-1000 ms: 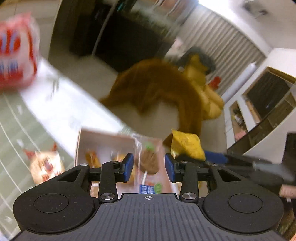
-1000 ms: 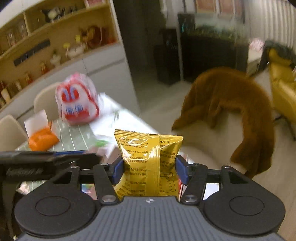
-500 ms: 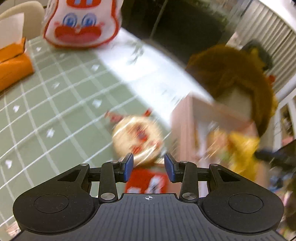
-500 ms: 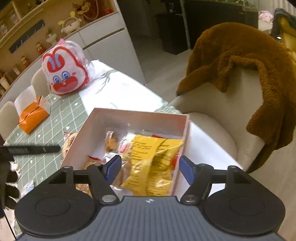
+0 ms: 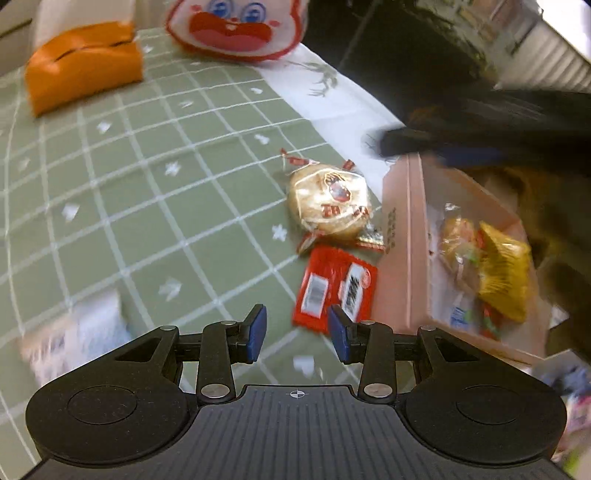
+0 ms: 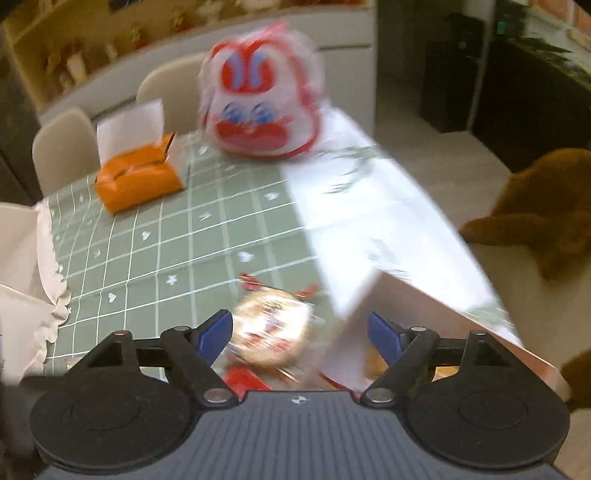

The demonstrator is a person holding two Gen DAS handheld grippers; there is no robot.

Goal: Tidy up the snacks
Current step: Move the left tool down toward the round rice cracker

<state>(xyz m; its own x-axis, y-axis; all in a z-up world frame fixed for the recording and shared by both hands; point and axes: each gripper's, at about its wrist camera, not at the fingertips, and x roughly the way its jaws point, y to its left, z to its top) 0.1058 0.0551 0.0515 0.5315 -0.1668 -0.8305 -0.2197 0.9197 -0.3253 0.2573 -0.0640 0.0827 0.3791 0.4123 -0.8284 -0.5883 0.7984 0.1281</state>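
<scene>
Right gripper (image 6: pixel 299 334) no longer holds the yellow packet (image 5: pixel 504 273); it now lies in the pink box (image 5: pixel 402 258) at the table's right edge. Its jaws are opening, empty. Left gripper (image 5: pixel 297 328), fingers apart and empty, has dropped toward the red packet (image 5: pixel 334 290) beside the box, likely next.

I'm getting the left wrist view looking steeply down past its jaws, close over the green checked surface (image 5: pixel 147 177). The right wrist view is looking down-forward from a bit further back, blurred. Both are sharing the round wrapped snack (image 5: pixel 328 201) (image 6: pixel 271 332), orange tissue box (image 5: pixel 83 64) (image 6: pixel 138 181), rabbit bag (image 5: pixel 236 27) (image 6: pixel 258 110), pink box (image 5: pixel 406 236) (image 6: pixel 443 314).
</scene>
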